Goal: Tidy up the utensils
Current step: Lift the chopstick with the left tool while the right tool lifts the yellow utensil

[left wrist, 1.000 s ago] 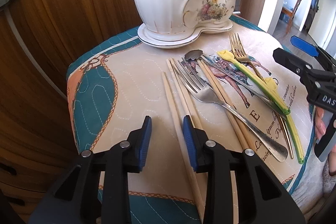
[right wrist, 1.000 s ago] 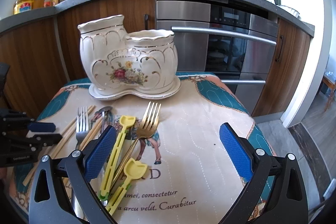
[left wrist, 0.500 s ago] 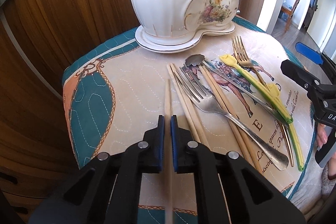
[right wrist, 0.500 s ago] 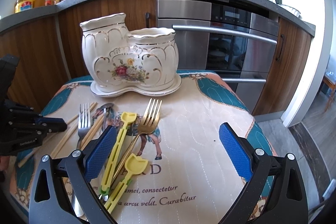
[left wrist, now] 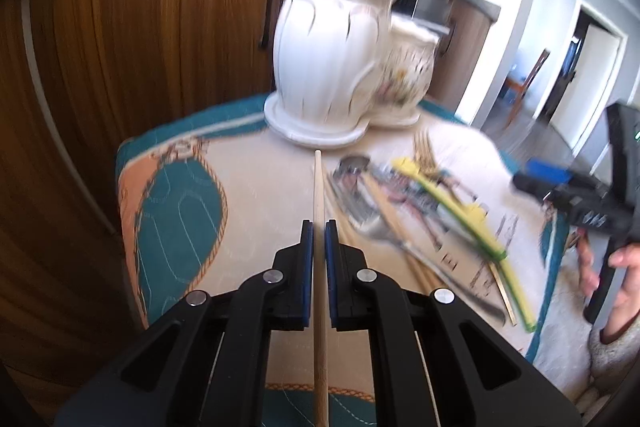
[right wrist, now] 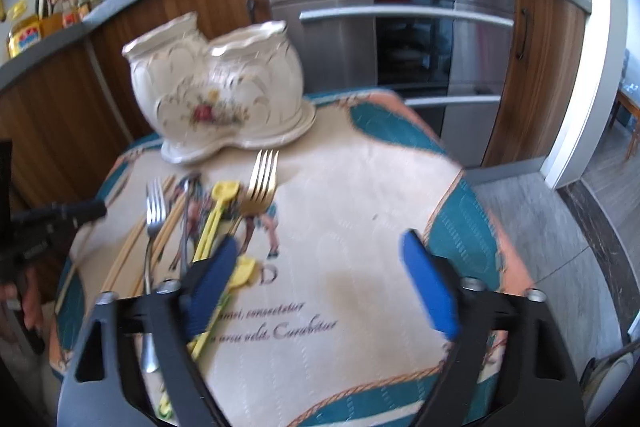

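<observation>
My left gripper [left wrist: 319, 227] is shut on a wooden chopstick [left wrist: 318, 187] and holds it raised, its tip pointing at the white two-pot ceramic holder [left wrist: 332, 59]. More chopsticks [left wrist: 394, 223], a silver fork [left wrist: 360, 215], a gold fork [left wrist: 422, 147] and yellow plastic utensils [left wrist: 460, 211] lie on the mat. My right gripper [right wrist: 320, 283] is open and empty above the mat, right of the yellow utensils [right wrist: 214, 223], the gold fork [right wrist: 260, 183] and the silver fork [right wrist: 154, 203]. The holder [right wrist: 216, 95] stands at the back.
The utensils lie on a small table with a teal and cream mat [right wrist: 360, 211]. Wooden cabinets [left wrist: 140, 47] and an oven [right wrist: 400, 39] stand behind it. The right gripper [left wrist: 576, 203] shows at the right of the left wrist view.
My left gripper closed on the chopstick and has lifted it off the mat toward the holder. The right gripper has shifted and tilted a little, staying open.
</observation>
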Demonstrator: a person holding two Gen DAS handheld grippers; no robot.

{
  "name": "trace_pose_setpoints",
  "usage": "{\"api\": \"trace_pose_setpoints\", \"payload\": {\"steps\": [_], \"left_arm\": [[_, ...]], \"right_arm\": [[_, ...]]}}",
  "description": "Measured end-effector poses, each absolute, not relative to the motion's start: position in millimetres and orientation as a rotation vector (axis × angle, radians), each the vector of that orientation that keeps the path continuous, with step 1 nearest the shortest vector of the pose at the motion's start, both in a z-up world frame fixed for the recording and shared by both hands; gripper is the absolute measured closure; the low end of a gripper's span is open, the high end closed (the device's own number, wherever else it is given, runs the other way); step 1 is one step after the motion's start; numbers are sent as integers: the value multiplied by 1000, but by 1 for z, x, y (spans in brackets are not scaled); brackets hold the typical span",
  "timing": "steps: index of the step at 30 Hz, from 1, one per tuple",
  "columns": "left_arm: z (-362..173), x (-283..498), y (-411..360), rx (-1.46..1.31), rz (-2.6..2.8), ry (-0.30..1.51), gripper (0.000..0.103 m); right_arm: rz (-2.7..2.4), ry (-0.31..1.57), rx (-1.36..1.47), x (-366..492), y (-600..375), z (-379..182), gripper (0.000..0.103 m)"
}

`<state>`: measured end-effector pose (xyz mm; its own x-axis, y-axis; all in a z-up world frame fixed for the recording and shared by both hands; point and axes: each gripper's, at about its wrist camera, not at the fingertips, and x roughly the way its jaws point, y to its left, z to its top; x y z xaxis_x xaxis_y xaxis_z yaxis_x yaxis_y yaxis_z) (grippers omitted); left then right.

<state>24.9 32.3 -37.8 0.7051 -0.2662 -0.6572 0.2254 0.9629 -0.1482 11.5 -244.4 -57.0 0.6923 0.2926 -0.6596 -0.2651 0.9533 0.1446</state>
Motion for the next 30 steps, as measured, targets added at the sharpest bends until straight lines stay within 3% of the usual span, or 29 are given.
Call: {"api": "trace_pose_setpoints", "payload": {"steps": [3,9,17,23,25,28,30], "left_arm": [[-31,23,34,-72,-301,697,97],[-22,22,41,-130,-342,655,97],[-23,19,44,-146,-351,646,97],[-21,16,45,-158,-372,627,97],[-18,13,46,-159,-382,603,97],[-15,12,50,-172,-401,572,97],[-14,13,52,-179,-412,566,97]], "right_arm": [[340,787,31,13,-233,-61,49],[424,811,-32,25,-191,-55,69],[479,885,-180,51,-144,-58,81],[511,959,-200,64,-133,-76,82],[522,947,-193,67,-133,-77,82],[546,921,-152,70,-138,-80,92],[573,894,-129,69,-141,-80,92]]}}
